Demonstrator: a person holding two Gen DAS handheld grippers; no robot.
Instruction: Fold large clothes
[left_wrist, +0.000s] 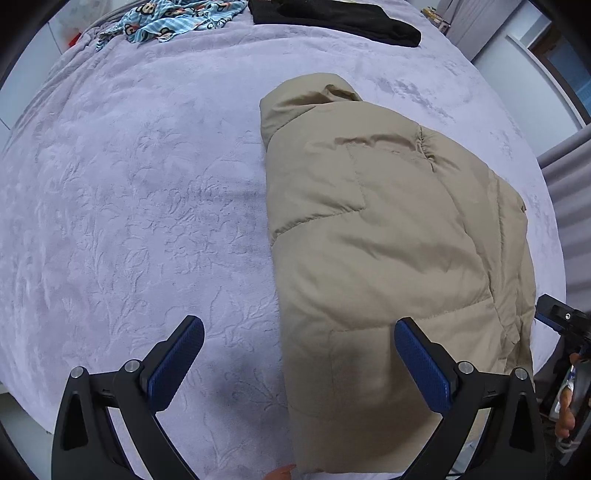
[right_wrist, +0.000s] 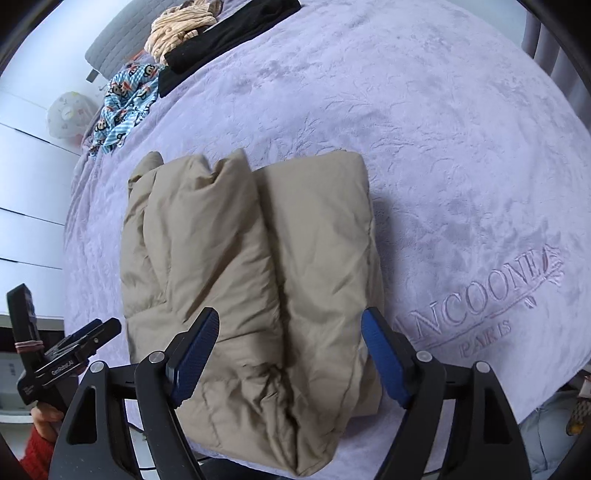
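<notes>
A beige padded jacket (left_wrist: 388, 251) lies folded lengthwise into a long bundle on the lilac bedspread (left_wrist: 129, 206). In the right wrist view the jacket (right_wrist: 251, 266) shows two padded folds side by side. My left gripper (left_wrist: 299, 362) is open and empty, held above the near end of the jacket, its right finger over the fabric. My right gripper (right_wrist: 288, 350) is open and empty above the jacket's near end. The left gripper (right_wrist: 88, 336) shows at the left edge of the right wrist view, and the right gripper (left_wrist: 565, 321) at the right edge of the left wrist view.
At the far end of the bed lie a black folded garment (left_wrist: 332, 18), a blue monkey-print cloth (left_wrist: 177, 18) and a cream striped garment (right_wrist: 181, 26). The bedspread carries embroidered lettering (right_wrist: 484, 302) on the right. White drawers (right_wrist: 26, 206) stand left of the bed.
</notes>
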